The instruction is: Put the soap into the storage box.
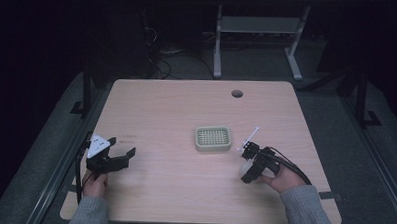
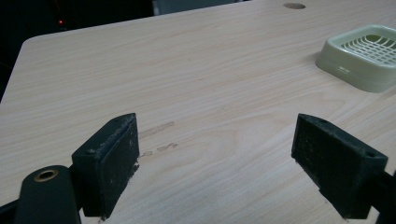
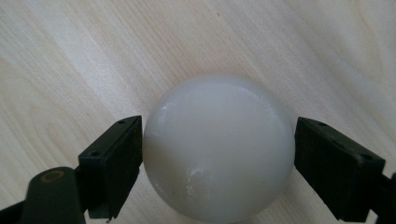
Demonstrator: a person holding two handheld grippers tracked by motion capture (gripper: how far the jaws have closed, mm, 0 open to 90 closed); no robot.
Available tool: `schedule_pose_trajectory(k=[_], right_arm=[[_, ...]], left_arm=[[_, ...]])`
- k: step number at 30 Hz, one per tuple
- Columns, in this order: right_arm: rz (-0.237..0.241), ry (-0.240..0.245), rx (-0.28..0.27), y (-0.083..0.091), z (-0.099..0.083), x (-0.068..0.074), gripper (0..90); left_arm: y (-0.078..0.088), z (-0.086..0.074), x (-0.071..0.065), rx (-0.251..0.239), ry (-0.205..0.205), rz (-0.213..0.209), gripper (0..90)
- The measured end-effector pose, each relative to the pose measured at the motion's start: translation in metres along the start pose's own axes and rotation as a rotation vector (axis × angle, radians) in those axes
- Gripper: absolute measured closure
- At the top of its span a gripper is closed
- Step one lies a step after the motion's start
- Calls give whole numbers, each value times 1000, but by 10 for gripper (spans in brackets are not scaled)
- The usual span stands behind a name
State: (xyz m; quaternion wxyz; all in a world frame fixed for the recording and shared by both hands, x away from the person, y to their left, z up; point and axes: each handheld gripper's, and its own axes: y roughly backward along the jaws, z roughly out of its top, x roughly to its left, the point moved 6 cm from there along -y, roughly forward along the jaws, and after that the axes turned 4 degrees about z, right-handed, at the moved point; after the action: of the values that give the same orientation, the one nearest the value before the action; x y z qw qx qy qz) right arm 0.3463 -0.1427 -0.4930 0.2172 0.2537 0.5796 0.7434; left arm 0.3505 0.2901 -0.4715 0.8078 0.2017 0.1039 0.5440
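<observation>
In the high view, the right gripper [image 1: 248, 166] is seen tilted down over a white ball [image 1: 245, 168] that lies on the wooden table [image 1: 176, 111] near the table's right side, partly hidden beneath the jaws. A pale green slotted tray [image 1: 212, 138] stands beyond the jaws and off to their left, apart from the ball. The left gripper [image 1: 122, 157] is held low near the table's left edge, its jaws spread and nothing between them.

In the left gripper view, the left gripper [image 2: 215, 163] is shown with its jaws wide apart over bare wood. The tray [image 2: 362, 58] appears well ahead of the jaws, beyond the right-hand one.

In the right gripper view, the ball [image 3: 218, 148] sits squarely between the jaws of the right gripper [image 3: 217, 161]. The left-hand jaw is pressed against or just beside the ball's flank, while the right-hand jaw stands at the ball's other flank; whether a sliver of gap remains there cannot be told. The jaws are thus bracketed around the ball, with a firm grip not yet certain.

The step in hand is judged to be the grasping of the ball. A full closing of the jaws on the ball's widest part is called for next, since a smooth round surface may slip out if it is squeezed off-centre; only then should it be lifted, probably toward the tray.
</observation>
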Motion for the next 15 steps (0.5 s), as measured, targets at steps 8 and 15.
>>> schedule_pose_trajectory(k=[8,15], right_arm=[[-6,11,31,-6,0,-1,202],[-4,17,41,-6,1,0,234]], left_arm=[[0,0,0,0,0,1,148],[1,0,1,-3,1,2,148]])
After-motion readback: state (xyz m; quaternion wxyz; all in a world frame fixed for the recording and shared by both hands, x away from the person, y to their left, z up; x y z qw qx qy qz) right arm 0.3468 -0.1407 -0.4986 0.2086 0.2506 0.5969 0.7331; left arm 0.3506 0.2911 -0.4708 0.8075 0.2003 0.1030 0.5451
